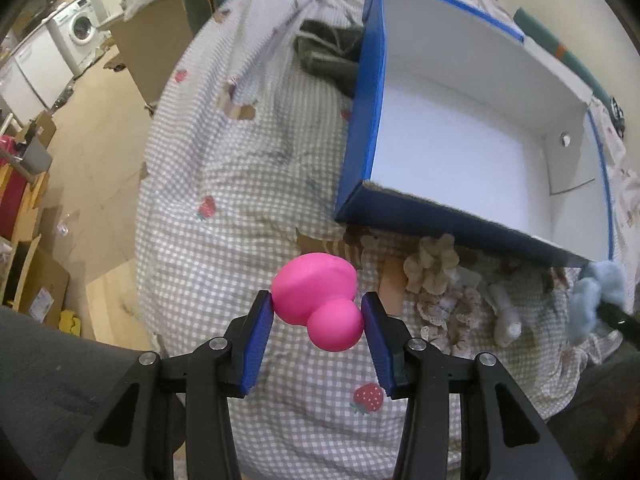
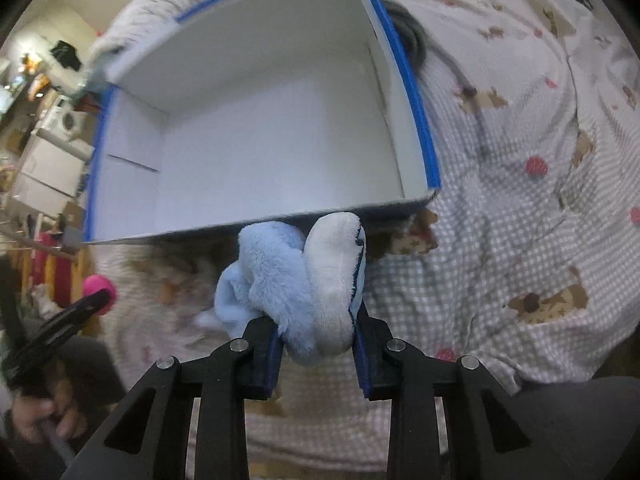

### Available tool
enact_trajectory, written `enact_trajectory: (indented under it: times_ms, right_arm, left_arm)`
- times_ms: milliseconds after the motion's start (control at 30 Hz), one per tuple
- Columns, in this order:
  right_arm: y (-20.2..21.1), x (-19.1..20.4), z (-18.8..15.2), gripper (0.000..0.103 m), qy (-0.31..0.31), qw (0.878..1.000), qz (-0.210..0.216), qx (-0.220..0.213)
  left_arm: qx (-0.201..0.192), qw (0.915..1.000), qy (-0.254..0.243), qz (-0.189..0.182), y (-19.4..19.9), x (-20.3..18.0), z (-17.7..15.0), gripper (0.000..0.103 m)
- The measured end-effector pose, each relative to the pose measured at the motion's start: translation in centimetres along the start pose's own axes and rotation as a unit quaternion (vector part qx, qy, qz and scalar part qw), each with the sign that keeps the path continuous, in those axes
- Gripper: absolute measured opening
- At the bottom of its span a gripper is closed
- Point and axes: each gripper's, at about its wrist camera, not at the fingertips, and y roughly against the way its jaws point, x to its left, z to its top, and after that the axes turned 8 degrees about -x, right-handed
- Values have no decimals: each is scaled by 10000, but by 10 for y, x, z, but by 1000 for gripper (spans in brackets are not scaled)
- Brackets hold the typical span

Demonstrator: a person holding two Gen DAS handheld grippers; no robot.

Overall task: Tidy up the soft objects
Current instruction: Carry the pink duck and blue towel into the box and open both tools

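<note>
The left gripper (image 1: 318,314) clamps a pink toy (image 1: 316,298) above the checked quilt (image 1: 224,184); the blue box (image 1: 366,92) lies at two o'clock, its floor bare. The right gripper (image 2: 316,336) pinches a blue plush (image 2: 296,280) at the box's near edge (image 2: 248,226), twelve o'clock.

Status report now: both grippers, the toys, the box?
Left gripper shut on pink toy. Right gripper shut on blue plush. Box empty, nothing blocking.

place: I read this as a lived-in home | bed (image 1: 240,184) under a checked strawberry-print quilt | washing machine (image 1: 82,26) by white cabinets (image 1: 32,68) | wood-look floor (image 1: 96,152) | cardboard boxes (image 1: 36,284) stacked along the wall
</note>
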Motion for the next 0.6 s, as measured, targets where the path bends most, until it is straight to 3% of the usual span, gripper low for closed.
enact_trajectory:
  times_ms: [267,400,600]
  right_arm:
    - [81,8,27,32,201,9949,354,-922]
    - [86,21,36,32,338,9918,296,-1194]
    - [67,19,52,32,289,9915,306,-1233]
  left_arm:
    - [-627,9980,5,-95,55,1,23,42]
    - [-786,9967,-178,-138,72,-11,37,42]
    - [-905,9948,-411,-233,69,-34,66,42]
